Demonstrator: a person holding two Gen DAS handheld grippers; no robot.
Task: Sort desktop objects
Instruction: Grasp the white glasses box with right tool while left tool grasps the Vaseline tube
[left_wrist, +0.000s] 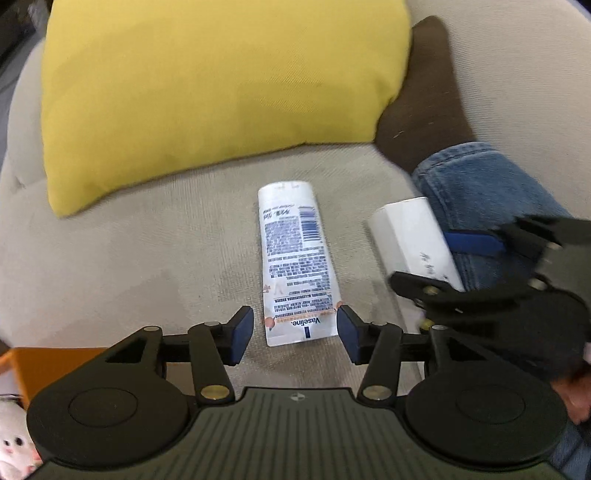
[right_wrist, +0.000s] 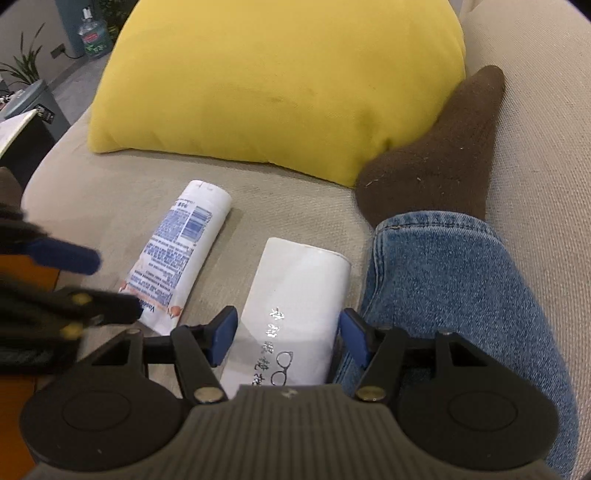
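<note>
A white Vaseline tube (left_wrist: 291, 258) lies flat on the beige sofa seat (left_wrist: 129, 258), its crimped end toward me. My left gripper (left_wrist: 295, 334) is open, its blue pads either side of that crimped end; the left pad stands clear of it. A white box (right_wrist: 295, 302) printed with a glasses drawing lies right of the tube (right_wrist: 181, 243), against a jeans leg. My right gripper (right_wrist: 288, 332) is shut on this box, both pads against its long sides. The left wrist view shows the same box (left_wrist: 410, 236) at the right, between the right gripper's fingers.
A yellow cushion (left_wrist: 207, 88) fills the back of the seat. A person's leg in blue jeans (right_wrist: 454, 288) with a brown sock (right_wrist: 443, 158) lies along the right side. An orange object (left_wrist: 44, 369) and a plush toy (left_wrist: 14, 443) sit at lower left.
</note>
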